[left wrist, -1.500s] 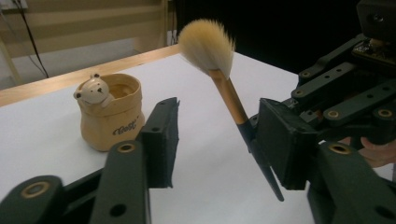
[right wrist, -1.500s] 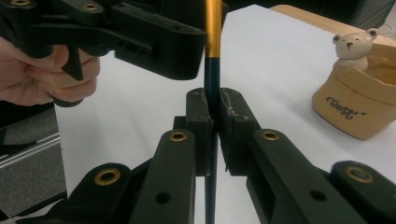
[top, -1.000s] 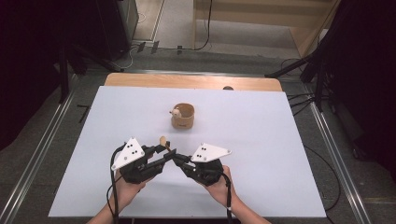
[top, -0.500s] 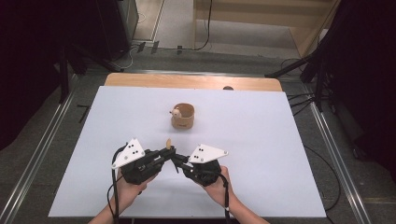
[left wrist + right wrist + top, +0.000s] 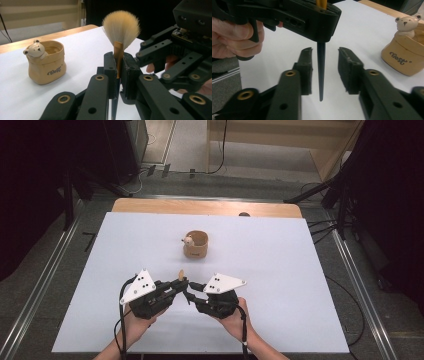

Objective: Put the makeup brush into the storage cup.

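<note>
On the near left of the white table (image 5: 280, 285), my left gripper (image 5: 176, 286) is clamped on a makeup brush (image 5: 121, 37), its jaws pinching the gold ferrule just under the pale, fluffy bristle head, which stands upright above them; the brush is clear of the table, hanging over its near middle. In the right gripper view the thin black handle (image 5: 320, 72) drops straight down out of the left gripper's underside and ends at a point between my right gripper's pads (image 5: 305, 71), with daylight on both sides of it. So my right gripper (image 5: 189, 295), just right of the left one and nearly nose to nose with it, stands wide and holds nothing. I read the step in hand as a handover of the brush from left to right, or at least a second hold on the handle. To do it well I would keep the left hand steady, centre the handle between the right pads, and bring the right gripper a little higher so the pads meet the thicker part of the handle, not the tapering tip, which I judge could slip or pivot. I would close the right jaws squarely and release the left grip only once the right one feels firm. Farther off, towards the middle of the table, sits the tan ceramic bear cup (image 5: 195, 245), well apart from both grippers and probably where the brush is meant to go.
</note>
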{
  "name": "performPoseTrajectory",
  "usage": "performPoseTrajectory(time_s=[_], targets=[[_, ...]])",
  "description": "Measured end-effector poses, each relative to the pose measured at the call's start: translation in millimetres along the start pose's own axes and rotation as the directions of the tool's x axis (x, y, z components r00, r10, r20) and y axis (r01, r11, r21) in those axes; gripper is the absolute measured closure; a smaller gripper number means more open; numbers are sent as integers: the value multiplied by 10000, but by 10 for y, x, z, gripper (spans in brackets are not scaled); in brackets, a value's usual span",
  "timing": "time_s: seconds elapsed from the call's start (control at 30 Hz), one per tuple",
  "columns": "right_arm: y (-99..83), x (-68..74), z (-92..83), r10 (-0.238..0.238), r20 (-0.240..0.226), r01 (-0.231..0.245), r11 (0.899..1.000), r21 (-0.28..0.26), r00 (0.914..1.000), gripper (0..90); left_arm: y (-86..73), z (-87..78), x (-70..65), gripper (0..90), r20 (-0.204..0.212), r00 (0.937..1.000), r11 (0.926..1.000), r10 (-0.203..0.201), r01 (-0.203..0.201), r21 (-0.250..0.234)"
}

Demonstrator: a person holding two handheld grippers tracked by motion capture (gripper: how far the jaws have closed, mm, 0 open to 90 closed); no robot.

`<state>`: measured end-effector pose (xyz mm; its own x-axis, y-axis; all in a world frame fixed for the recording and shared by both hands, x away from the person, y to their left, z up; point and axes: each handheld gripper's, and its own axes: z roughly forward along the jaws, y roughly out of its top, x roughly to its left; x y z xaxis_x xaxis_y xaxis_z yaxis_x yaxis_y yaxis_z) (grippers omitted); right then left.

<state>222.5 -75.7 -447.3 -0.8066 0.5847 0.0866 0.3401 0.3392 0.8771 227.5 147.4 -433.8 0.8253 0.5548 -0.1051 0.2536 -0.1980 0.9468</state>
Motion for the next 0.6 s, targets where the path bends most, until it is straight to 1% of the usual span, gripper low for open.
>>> performPoseTrajectory(time_s=[0.03,0.07,0.13,0.17,0.2,0.23,0.3,0.33,0.37,0.4,0.47,0.53,0.6], targets=[[0,0,0,0,0,0,10000,0,10000,631,0,0,0,843,0,10000,10000,0,0,0],[3,-2,-3,-2,7,2,9999,133,10000,535,1,-3,1,843,-28,10000,10000,33,-33,-13],[2,2,7,14,58,-16,9994,335,10000,461,1,-5,4,843,-79,9999,9999,115,-115,2],[0,0,12,32,-75,-28,9990,441,10000,419,3,-5,6,843,-91,9998,9998,188,-188,31],[-4,2,15,86,1,-86,9985,532,10000,364,6,-6,4,843,-137,9996,9997,256,-255,60],[-10,0,18,116,-57,-113,9984,559,9999,318,7,-5,4,843,-141,9995,9996,291,-290,70],[-21,-8,15,92,14,-93,9977,664,10000,248,8,-3,1,843,-192,9990,9991,403,-400,119],[-27,-16,9,179,47,-182,9972,724,9998,217,9,-3,1,843,-198,9989,9990,434,-431,128],[-27,-16,9,179,47,-182,9972,724,9998,217,9,-3,1,843,-198,9989,9990,434,-431,128],[-34,-41,-6,236,84,-242,9967,776,9997,181,10,-8,4,843,-242,9985,9987,486,-483,137],[-41,-62,-33,262,157,-274,9963,815,9995,152,12,-15,11,843,-303,9981,9985,534,-529,155],[-42,-72,-47,260,217,-277,9962,823,9994,143,12,-17,16,843,-328,9980,9984,547,-542,162],[-57,-123,-119,148,268,-169,9968,782,9995,124,12,-20,24,843,-358,9975,9980,607,-600,204]])
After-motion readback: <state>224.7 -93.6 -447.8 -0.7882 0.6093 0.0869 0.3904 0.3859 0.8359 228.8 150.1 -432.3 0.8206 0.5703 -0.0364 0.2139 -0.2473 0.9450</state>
